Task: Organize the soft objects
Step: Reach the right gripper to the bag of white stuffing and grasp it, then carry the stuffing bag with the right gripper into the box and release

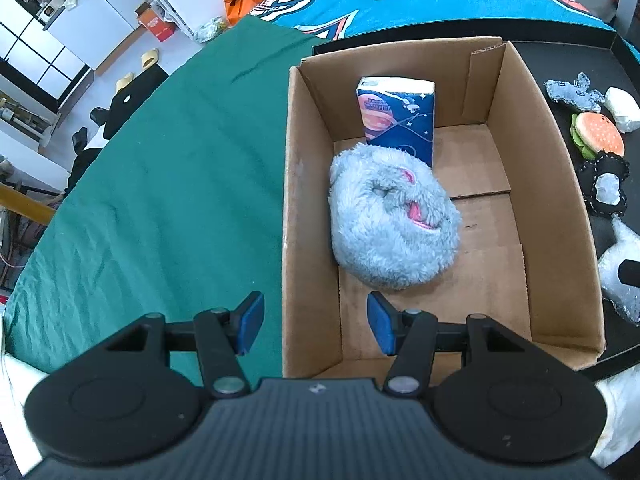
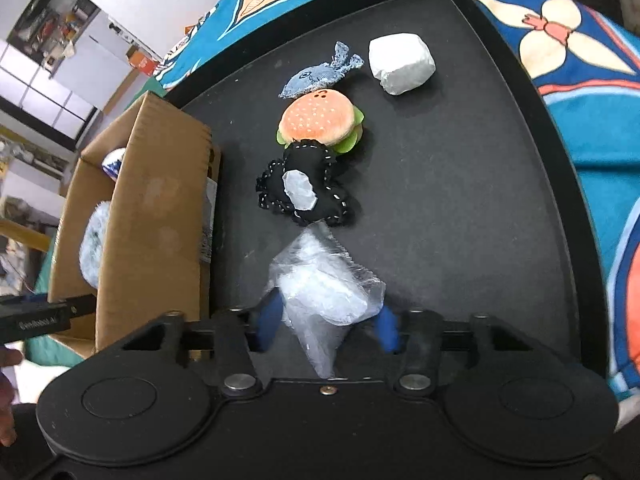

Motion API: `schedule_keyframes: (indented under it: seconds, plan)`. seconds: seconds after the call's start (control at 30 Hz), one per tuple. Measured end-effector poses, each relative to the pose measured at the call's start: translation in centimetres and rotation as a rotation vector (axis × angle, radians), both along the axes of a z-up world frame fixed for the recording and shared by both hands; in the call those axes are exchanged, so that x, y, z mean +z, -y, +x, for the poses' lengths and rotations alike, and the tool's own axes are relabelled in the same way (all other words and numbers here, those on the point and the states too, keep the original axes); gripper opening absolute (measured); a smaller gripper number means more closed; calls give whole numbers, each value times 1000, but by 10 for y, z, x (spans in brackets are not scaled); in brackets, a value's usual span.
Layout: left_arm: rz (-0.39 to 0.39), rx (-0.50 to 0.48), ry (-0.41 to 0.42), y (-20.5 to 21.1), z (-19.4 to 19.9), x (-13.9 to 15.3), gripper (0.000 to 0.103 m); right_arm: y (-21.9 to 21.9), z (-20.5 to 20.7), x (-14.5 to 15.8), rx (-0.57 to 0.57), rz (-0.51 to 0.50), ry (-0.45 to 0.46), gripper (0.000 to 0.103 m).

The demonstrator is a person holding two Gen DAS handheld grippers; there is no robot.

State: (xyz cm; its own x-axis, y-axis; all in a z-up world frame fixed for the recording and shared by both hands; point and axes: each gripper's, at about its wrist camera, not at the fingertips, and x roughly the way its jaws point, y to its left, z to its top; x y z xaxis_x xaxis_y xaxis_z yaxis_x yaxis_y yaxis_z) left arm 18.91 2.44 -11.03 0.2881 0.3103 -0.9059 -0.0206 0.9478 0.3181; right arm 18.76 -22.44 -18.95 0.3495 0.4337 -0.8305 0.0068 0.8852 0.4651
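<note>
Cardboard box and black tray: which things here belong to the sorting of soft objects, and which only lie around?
Belong to the job:
cardboard box
fluffy blue plush
tissue pack
clear plastic packet, between the right hand-held gripper pads
black felt toy
burger plush
denim fish
white wrapped lump

Just lying about:
green cloth
slippers
orange bag

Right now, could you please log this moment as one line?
left gripper: open, over cardboard box | right gripper: closing around clear plastic bag | tray
</note>
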Motion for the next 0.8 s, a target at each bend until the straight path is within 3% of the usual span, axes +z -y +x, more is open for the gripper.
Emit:
schedule_keyframes:
  seconds: [0.37, 0.8]
  plan:
    - [28, 5, -41, 7, 6, -8, 55, 12, 0, 6, -12, -2, 25, 33]
    - [6, 15, 3, 2, 3, 0, 55, 9, 6, 41, -3, -43, 126, 33]
